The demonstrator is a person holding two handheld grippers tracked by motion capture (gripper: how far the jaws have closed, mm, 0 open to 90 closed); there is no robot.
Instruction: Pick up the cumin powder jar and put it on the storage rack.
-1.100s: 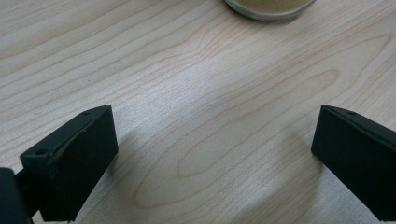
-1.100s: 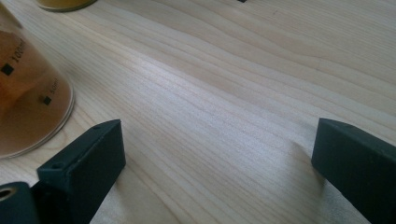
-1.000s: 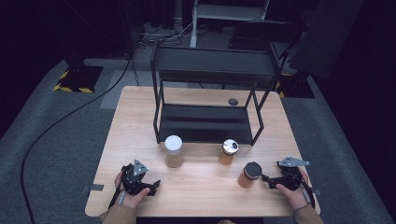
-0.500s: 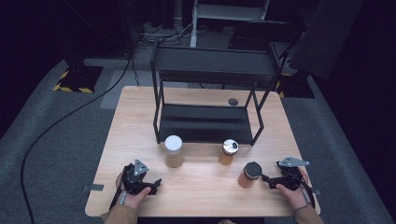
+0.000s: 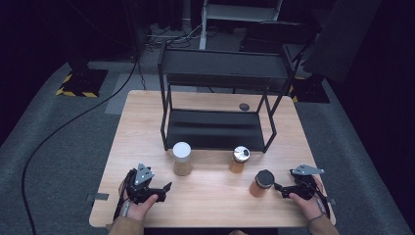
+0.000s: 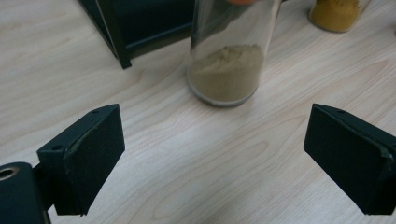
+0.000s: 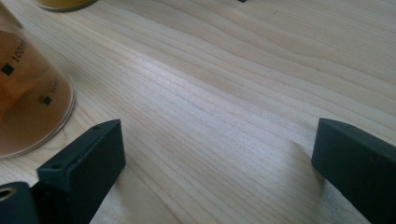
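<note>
Three jars stand on the wooden table in front of a black rack. The white-lidded jar holds tan powder. Right of it are a silver-lidded jar and a black-lidded jar of orange powder. My left gripper is open and points at the white-lidded jar, a short way off. Its jaws have just been closing a little, with nothing between them. My right gripper is open, its jaws beside the black-lidded jar, with only table between them.
The rack's lower shelf sits just behind the jars, and its front leg stands left of the tan jar. A small black disc lies on the table behind the rack. Bare wood lies between my two hands at the near edge.
My left gripper has lifted slightly and edged toward the white-lidded jar. The right gripper and the jars have stayed where they were.
</note>
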